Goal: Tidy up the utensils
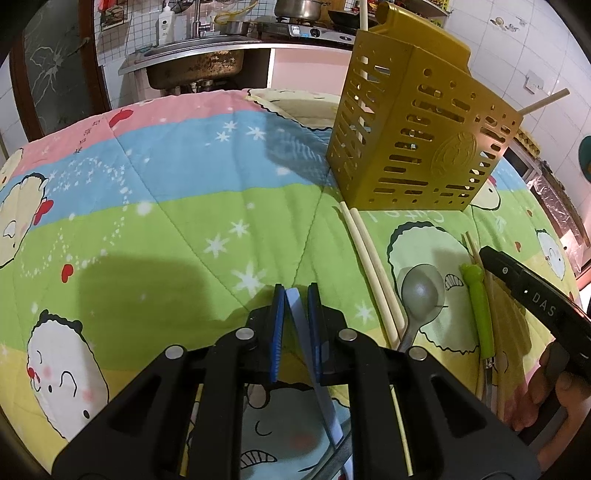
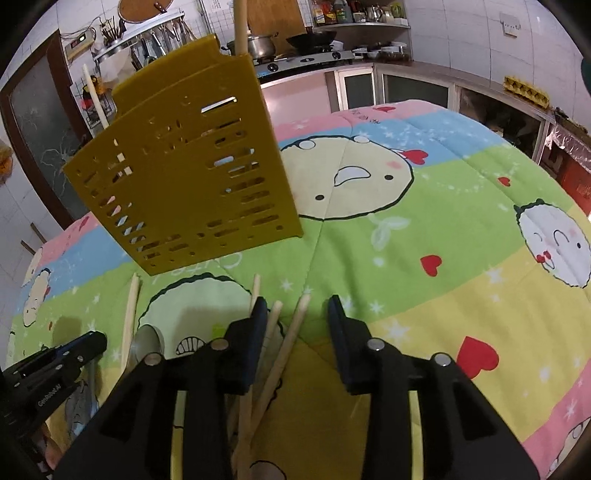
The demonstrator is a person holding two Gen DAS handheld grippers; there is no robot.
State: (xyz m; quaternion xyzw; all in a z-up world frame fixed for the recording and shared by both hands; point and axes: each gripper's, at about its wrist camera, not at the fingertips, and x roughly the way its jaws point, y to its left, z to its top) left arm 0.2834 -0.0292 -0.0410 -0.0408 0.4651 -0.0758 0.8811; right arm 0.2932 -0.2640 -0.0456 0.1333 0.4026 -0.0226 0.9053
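A gold slotted utensil holder (image 1: pixel 413 136) stands on the patterned quilt, with chopsticks sticking out of its top; it also shows in the right wrist view (image 2: pixel 184 181). My left gripper (image 1: pixel 296 295) is shut on a light blue utensil handle (image 1: pixel 301 325). A pair of pale chopsticks (image 1: pixel 373 273), a metal spoon (image 1: pixel 421 295) and a green-handled utensil (image 1: pixel 480 306) lie to its right. My right gripper (image 2: pixel 297 306) is open above several wooden chopsticks (image 2: pixel 291 332) lying on the quilt. It also shows at the right edge of the left wrist view (image 1: pixel 517 277).
The quilt (image 1: pixel 166 206) covers the whole table. Behind it are a steel sink (image 1: pixel 195 66), a stove with pots (image 1: pixel 295 14) and cabinets (image 2: pixel 406 88). My left gripper appears at the lower left of the right wrist view (image 2: pixel 55 362).
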